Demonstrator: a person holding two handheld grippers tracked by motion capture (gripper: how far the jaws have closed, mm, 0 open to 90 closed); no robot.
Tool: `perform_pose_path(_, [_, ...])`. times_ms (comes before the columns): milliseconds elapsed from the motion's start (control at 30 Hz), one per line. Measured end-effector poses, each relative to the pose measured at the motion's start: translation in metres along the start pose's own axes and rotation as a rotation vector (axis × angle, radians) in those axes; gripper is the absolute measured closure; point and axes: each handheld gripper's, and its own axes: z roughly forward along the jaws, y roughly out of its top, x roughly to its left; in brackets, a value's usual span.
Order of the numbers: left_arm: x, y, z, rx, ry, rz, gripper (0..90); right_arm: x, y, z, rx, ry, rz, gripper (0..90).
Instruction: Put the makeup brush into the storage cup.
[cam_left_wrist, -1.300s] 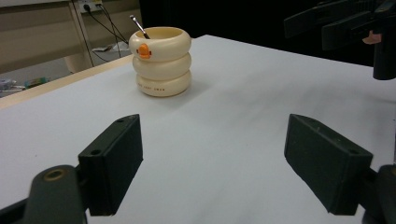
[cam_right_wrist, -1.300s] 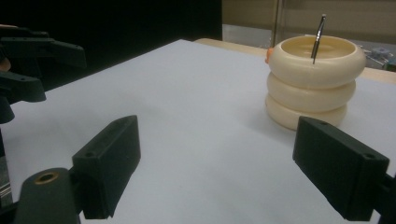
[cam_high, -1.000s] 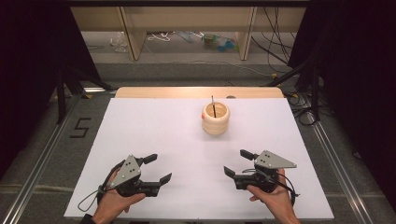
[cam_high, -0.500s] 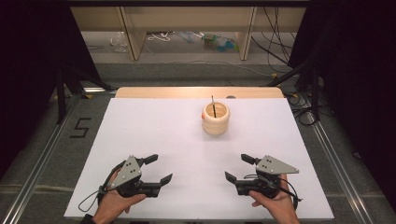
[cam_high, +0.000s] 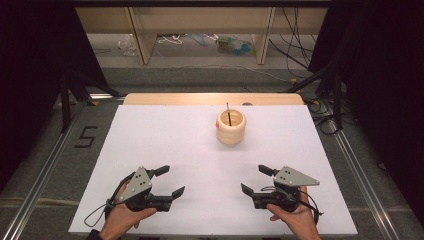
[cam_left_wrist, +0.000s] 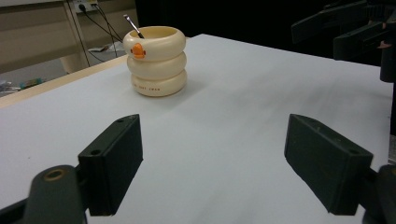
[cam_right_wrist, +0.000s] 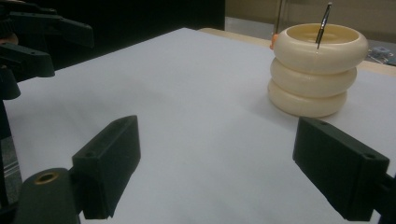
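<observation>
facing the cream holder (cam_high: 231, 128) across bare table (cam_high: 165, 140); left tongs (cam_high: 168, 181), right tongs (cam_high: 255, 179) spread, empty

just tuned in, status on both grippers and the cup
Left gripper and right gripper open, holding nothing, near table edge. Cream ringed cup upright mid-table, thin stick inside. Path clear.

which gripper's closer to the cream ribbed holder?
Right. The right gripper sits just right of the cream ribbed holder and nearer the person; the left gripper is farther off, to its left.
</observation>
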Motion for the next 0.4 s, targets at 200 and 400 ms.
perform_pose_path(200, [0.0004, 0.0002, -0.0002, -0.001, 0.004, 0.005, 19.2, 0.0002, 0.0001, 0.0001, -0.004, -0.001, -0.003, 16.1])
perform_pose_path(400, [0.0006, 0.0001, -0.0004, -0.002, 0.004, 0.004, 19.2, 0.0, 0.0, 0.0005, -0.004, 0.007, -0.006, 16.1])
